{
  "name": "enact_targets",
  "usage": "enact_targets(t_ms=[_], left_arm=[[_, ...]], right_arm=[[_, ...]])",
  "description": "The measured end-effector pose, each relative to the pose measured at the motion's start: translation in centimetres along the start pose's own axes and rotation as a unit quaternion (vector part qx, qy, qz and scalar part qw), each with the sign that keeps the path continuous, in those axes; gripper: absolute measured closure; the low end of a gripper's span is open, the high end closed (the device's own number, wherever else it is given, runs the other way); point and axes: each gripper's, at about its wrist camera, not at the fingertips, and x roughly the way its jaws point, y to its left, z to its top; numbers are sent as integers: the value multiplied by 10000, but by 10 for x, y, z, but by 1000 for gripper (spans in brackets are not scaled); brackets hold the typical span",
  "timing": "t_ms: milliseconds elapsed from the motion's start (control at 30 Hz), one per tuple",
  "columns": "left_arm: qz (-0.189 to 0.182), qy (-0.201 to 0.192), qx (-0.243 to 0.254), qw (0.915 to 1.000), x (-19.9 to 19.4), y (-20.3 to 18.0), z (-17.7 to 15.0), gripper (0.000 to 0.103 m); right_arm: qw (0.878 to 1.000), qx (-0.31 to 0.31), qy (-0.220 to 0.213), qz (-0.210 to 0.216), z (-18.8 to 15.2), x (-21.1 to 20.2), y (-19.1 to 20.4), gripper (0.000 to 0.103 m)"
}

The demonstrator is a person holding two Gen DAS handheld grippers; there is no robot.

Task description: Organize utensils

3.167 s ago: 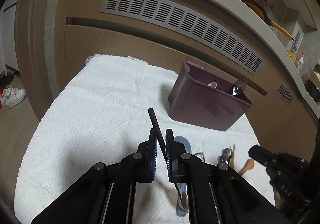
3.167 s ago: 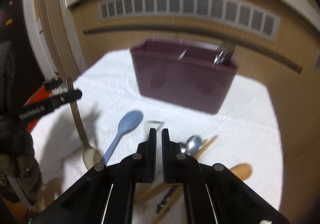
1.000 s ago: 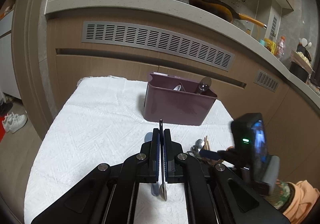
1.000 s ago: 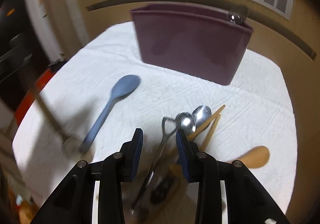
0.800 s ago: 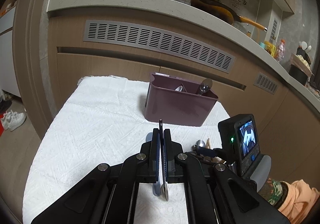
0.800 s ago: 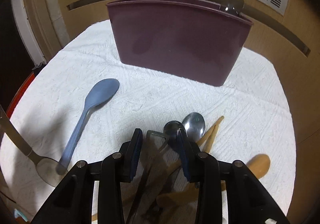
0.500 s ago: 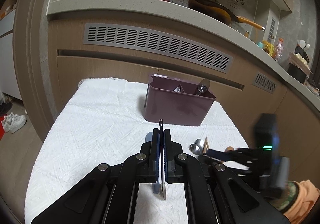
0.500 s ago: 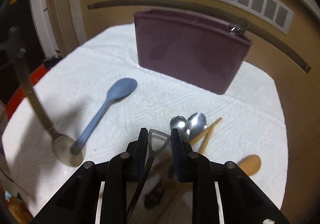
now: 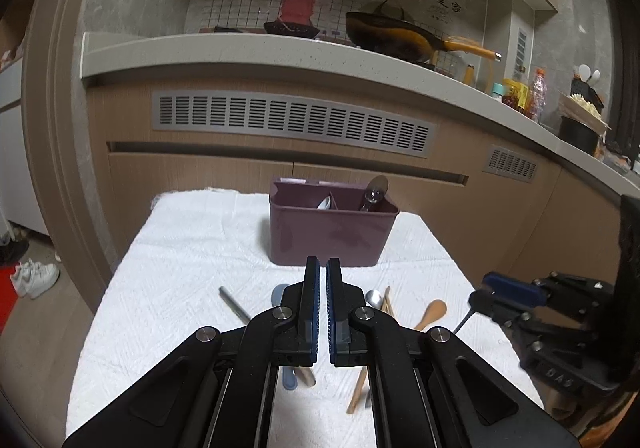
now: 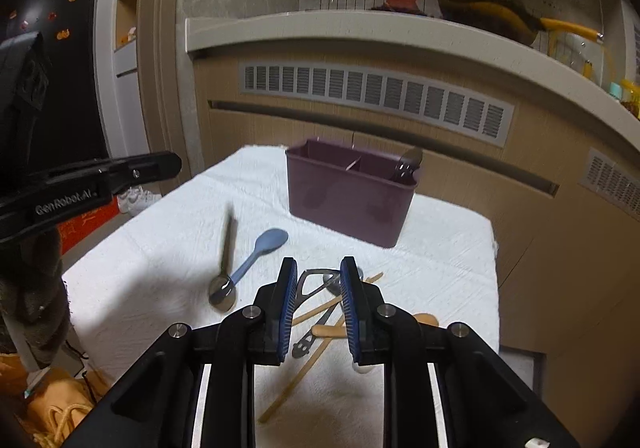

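A purple utensil caddy (image 9: 334, 232) (image 10: 352, 200) stands at the back of the white cloth, with a metal spoon (image 9: 374, 192) in it. My left gripper (image 9: 323, 272) is shut and empty above the cloth. A metal spoon (image 10: 224, 268) lies on the cloth beside a blue spoon (image 10: 260, 252); both are motion-blurred. My right gripper (image 10: 318, 272) is open above a pile of metal spoons, wooden chopsticks (image 10: 304, 364) and a wooden spoon (image 9: 430, 312). Its fingers frame a metal handle (image 10: 310, 284) without touching it.
The white cloth (image 9: 192, 256) covers a small table with drop-offs on all sides. Kitchen cabinets with vent grilles (image 9: 288, 124) stand behind. The left gripper shows at the left edge of the right wrist view (image 10: 80, 184).
The left gripper has let go of the metal spoon, which now lies on the cloth by the blue spoon. Both grippers have lifted and pulled back. The right gripper has opened wider.
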Motion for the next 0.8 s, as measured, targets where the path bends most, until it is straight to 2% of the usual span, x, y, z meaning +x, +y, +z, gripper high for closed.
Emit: enact_targets(t_ms=[133,200,300,367,400,433,533,700,800], left_arm=[[149,163,-54,9997,3,5,3,100],[252,491,-148,9984,14,14,1,98],[126,1089,-179,9938,44,25,-7,94],[-54,1466,-25,9892,72,25,-15,72],[-140,1592,74,9871,86,25,-17,53],[-192,1687,199,9853,100,25,-19,45],[-18,2056,516,9773,146,23,-23,45],[296,2607,563,9633,202,29,-31,45],[490,2785,536,9577,224,33,-37,45]], right_arm=[[9998,27,-159,-110,8,-8,-4,84],[9997,65,-182,-120,9,-12,-8,84],[9997,86,-185,-155,10,-14,-13,86],[9997,98,-142,-162,10,-12,-16,99],[9997,101,-137,-164,10,-13,-17,99],[9997,97,-134,-170,9,-13,-18,99],[9998,88,-79,-146,8,-8,-20,99],[9997,144,198,-54,1,11,-28,99],[9989,177,431,12,-6,26,-31,99]])
